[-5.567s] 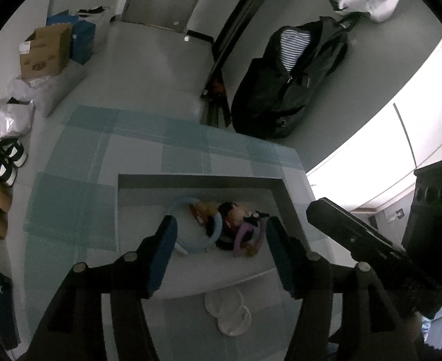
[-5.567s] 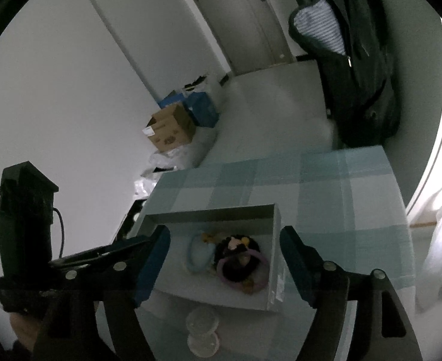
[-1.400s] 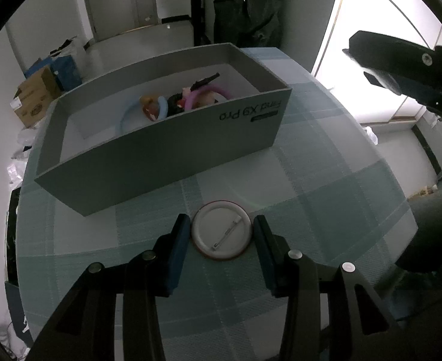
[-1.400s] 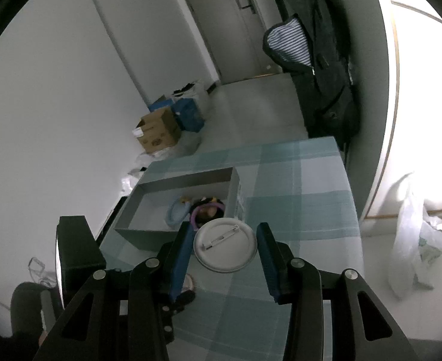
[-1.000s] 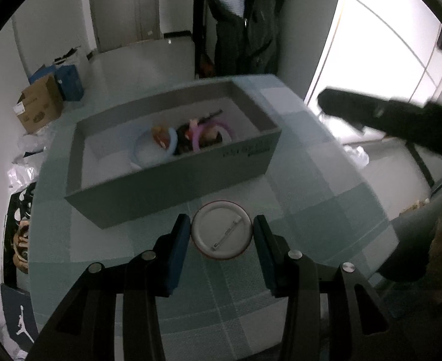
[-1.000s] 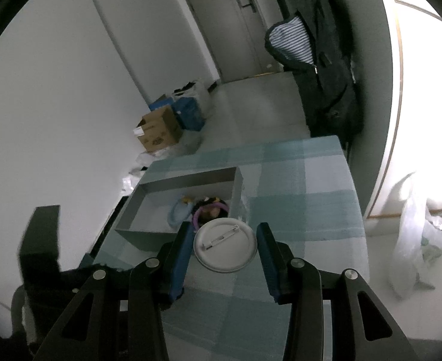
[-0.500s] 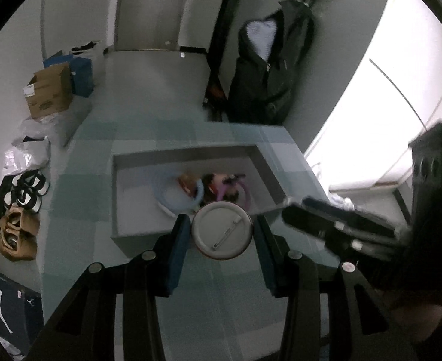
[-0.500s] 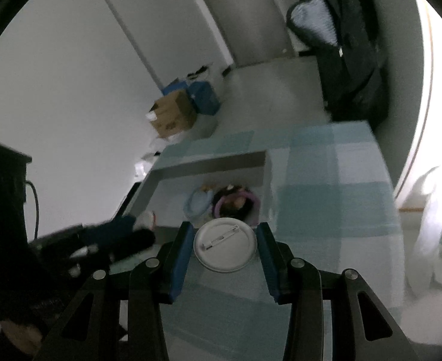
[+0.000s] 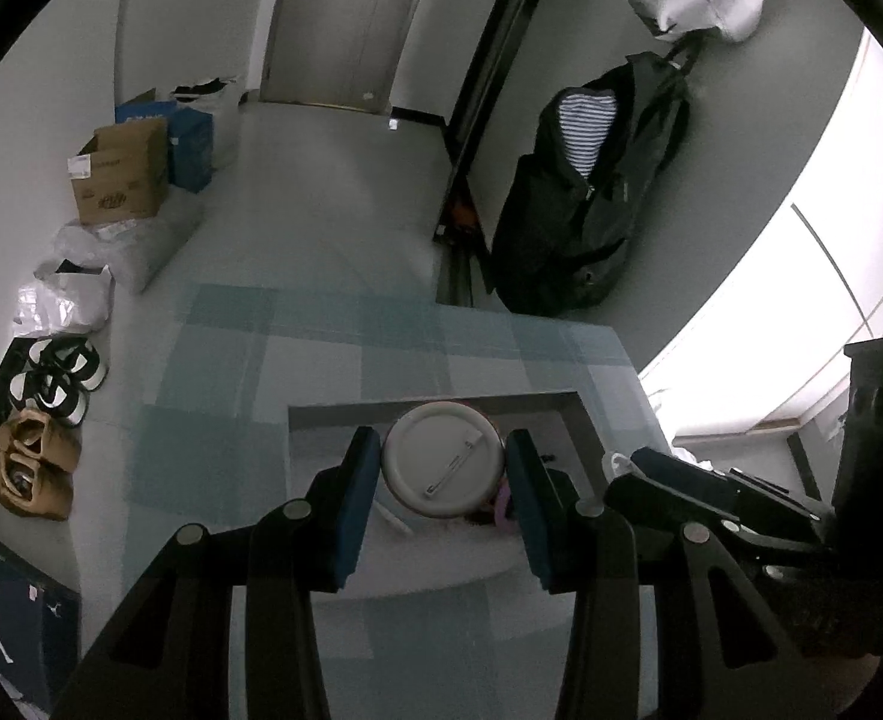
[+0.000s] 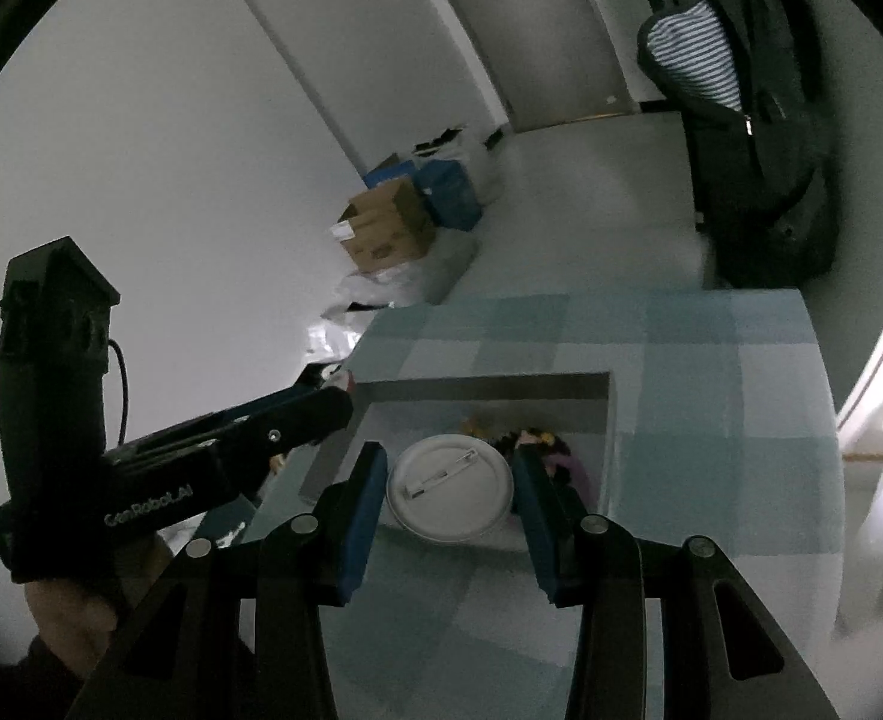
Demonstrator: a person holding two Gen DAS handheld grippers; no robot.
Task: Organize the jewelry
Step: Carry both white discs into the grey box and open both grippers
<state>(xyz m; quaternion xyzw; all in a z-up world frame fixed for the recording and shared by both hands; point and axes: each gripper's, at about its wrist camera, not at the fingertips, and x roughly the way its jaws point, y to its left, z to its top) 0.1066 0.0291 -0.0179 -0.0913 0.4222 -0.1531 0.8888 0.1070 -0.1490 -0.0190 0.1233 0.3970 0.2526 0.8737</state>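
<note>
My left gripper (image 9: 441, 462) is shut on a round white pin badge (image 9: 443, 461), its pin back facing the camera, held above the grey box (image 9: 435, 409). My right gripper (image 10: 450, 489) is shut on a second white pin badge (image 10: 450, 491), also held over the grey box (image 10: 483, 389). The box sits on the checked teal tablecloth (image 9: 321, 348). Inside it lie a pink ring (image 10: 579, 471) and other small trinkets (image 10: 525, 439), mostly hidden behind the badges. The left gripper shows in the right wrist view (image 10: 321, 387) at the box's left end.
A black backpack (image 9: 585, 216) leans on the wall beyond the table. Cardboard and blue boxes (image 9: 123, 174), plastic bags and shoes (image 9: 51, 384) lie on the floor at left. The table's far edge (image 10: 591, 294) is close behind the box.
Both grippers took a badge from the table in front of the box, lifted it and carried it forward over the box. The view now looks down into the box.
</note>
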